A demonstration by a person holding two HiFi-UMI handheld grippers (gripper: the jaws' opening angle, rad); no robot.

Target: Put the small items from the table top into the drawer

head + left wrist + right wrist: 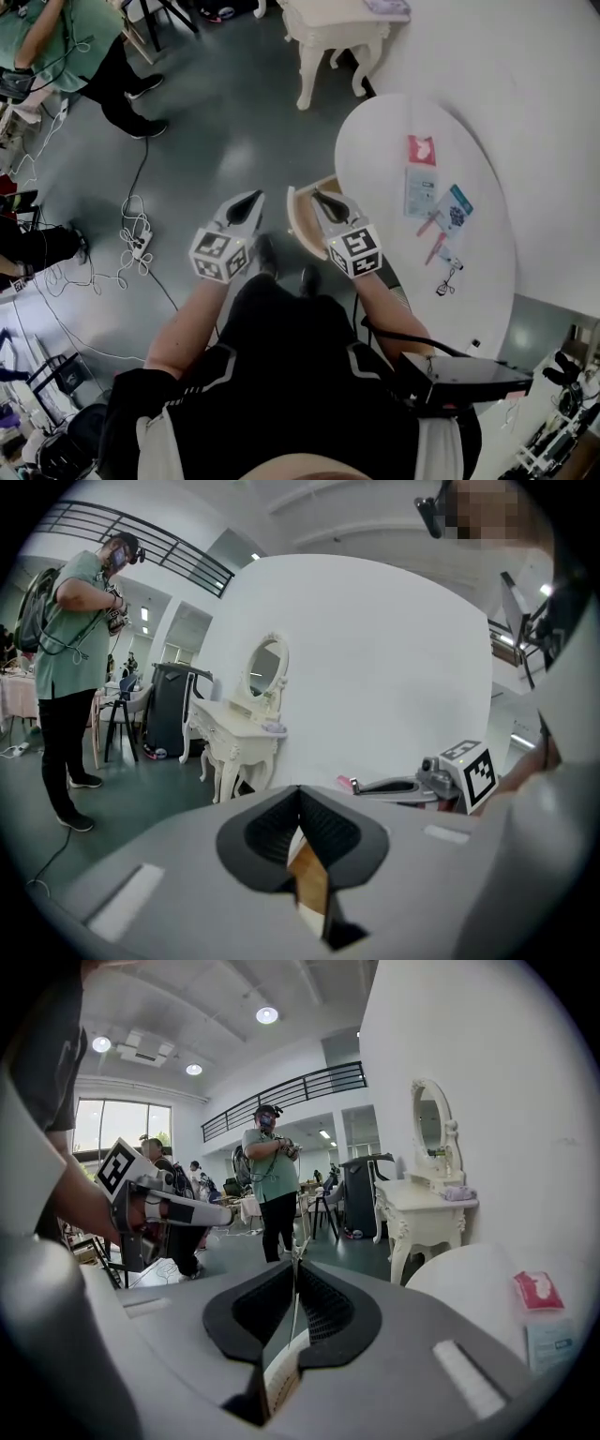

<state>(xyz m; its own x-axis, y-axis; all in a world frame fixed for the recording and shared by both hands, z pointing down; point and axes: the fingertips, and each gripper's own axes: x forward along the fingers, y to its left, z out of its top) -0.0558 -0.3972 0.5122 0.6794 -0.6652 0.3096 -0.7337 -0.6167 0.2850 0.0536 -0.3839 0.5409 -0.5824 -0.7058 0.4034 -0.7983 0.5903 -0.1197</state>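
The person is holding two grippers out over the grey floor, side by side. The left gripper (255, 197) (300, 789) is keeping its two jaws pressed together with nothing between them. The right gripper (317, 195) (295, 1266) is hovering over the one open drawer with a cream front and tan wooden inside (296, 225); its two jaws are likewise meeting at the tips and gripping nothing. Part of that drawer is showing through the gap beneath the closed jaws in both gripper views (309, 878) (281, 1372).

The drawer is sticking out from the edge of the white oval table (394, 122) (469, 1288). Six small items are lying on the table top, all well apart from both grippers:
- one red packet (421, 150) (537, 1290);
- one pale blue packet (420, 190) (553, 1344), just beside the red one;
- one teal-and-white card packet (457, 206);
- two red stick-shaped items (428, 223) (436, 248);
- one small metal tool with looped handles (447, 281), lying nearest the person.

Beyond the table, one white carved dressing table (328, 37) (234, 738) (422, 1213) with an oval mirror is standing against the wall. One person in a green shirt (66, 37) (75, 658) (272, 1176) is standing on the floor farther off.
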